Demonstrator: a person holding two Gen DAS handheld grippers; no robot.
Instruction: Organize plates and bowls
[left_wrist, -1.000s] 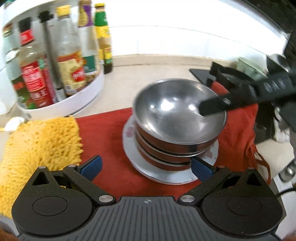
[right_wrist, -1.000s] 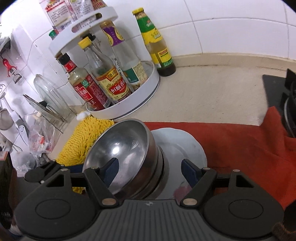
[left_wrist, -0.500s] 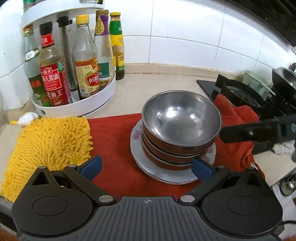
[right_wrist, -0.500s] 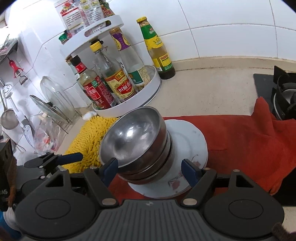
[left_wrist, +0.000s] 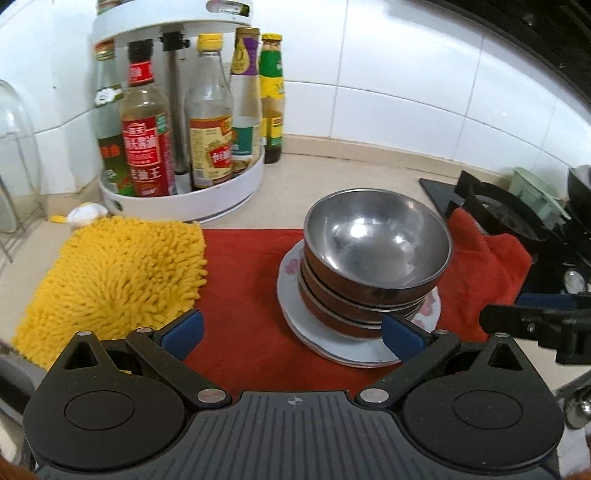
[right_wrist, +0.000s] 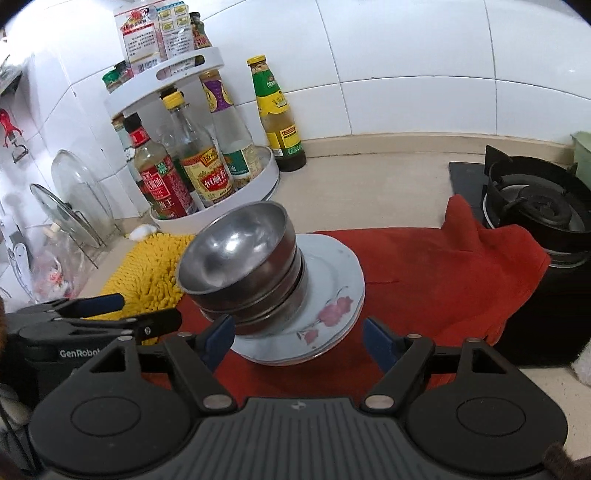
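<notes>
White wall tiles (left_wrist: 388, 74) and a beige countertop (left_wrist: 332, 173) are seen behind the work area in the left wrist view. A red cloth (left_wrist: 251, 295) is spread on the counter, and on it a stack of white plates (left_wrist: 332, 350) with a pink flower print is set. Three steel bowls (left_wrist: 376, 254) with dark red outsides are nested on the plates, the topmost one empty. A yellow chenille mat (left_wrist: 114, 273) is laid to the left, touching the cloth. A white two-tier rack (left_wrist: 207, 203) of sauce bottles is placed behind it, and a gas burner (left_wrist: 495, 214) is seen at the right. The left gripper (left_wrist: 291, 334) is held with its blue pads wide apart and nothing between them, just short of the stack. The right gripper (left_wrist: 532, 312) is visible at the right edge, apart from the stack.

In the right wrist view, the bowls (right_wrist: 240, 266) and plates (right_wrist: 332, 295) are seen near the centre on the red cloth (right_wrist: 424, 280). The right gripper (right_wrist: 299, 338) is opening; its pads are spread apart near the front of the plates, with no contact made. The left gripper (right_wrist: 147, 312) is seen at the left, over the yellow mat (right_wrist: 147, 273), its fingers parted. Glass lids (right_wrist: 74, 199) are stood in a wire holder at the far left.
</notes>
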